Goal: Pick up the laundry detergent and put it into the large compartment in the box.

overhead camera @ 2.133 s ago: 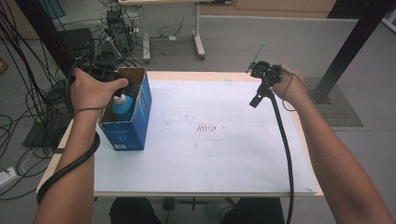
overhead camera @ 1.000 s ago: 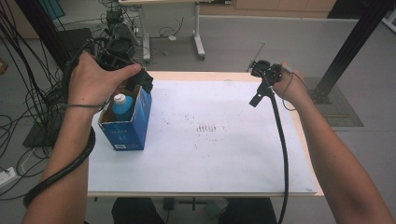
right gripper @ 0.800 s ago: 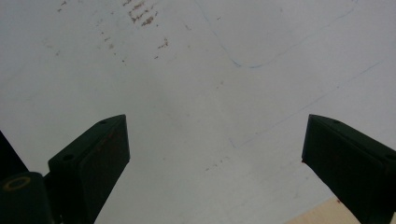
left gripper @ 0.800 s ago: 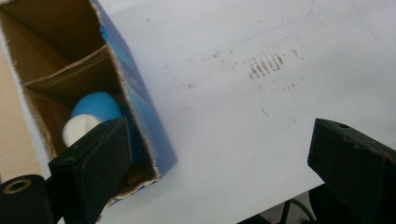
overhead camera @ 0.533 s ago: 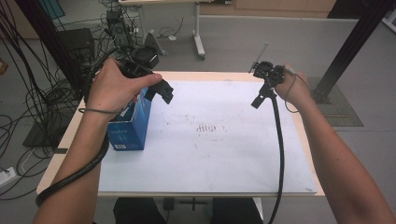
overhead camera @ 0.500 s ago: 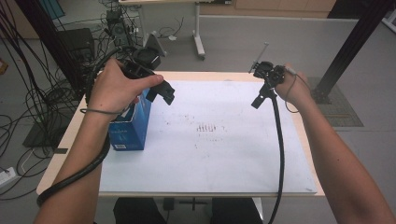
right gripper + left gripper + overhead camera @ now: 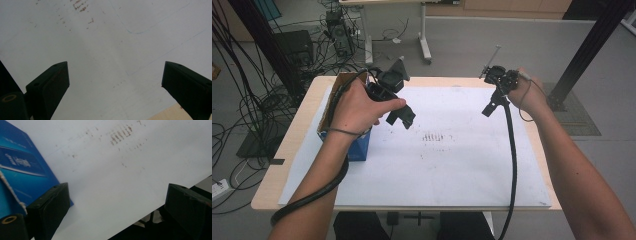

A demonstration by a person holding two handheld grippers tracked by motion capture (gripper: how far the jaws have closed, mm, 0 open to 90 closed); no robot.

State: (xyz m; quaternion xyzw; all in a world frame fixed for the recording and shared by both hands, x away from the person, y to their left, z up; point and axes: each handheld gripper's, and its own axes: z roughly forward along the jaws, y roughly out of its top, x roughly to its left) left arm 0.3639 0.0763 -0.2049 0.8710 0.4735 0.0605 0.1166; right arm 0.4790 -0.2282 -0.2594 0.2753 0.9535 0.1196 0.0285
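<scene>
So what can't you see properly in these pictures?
- Inside of the blue box: in the high view the left hand and forearm cover its open top, so its contents are hidden.
- Print on the blue box: too blurred to read in the left gripper view, where the frame edge cuts the box off.
- Brown marks on the white sheet: too small to make out.
</scene>
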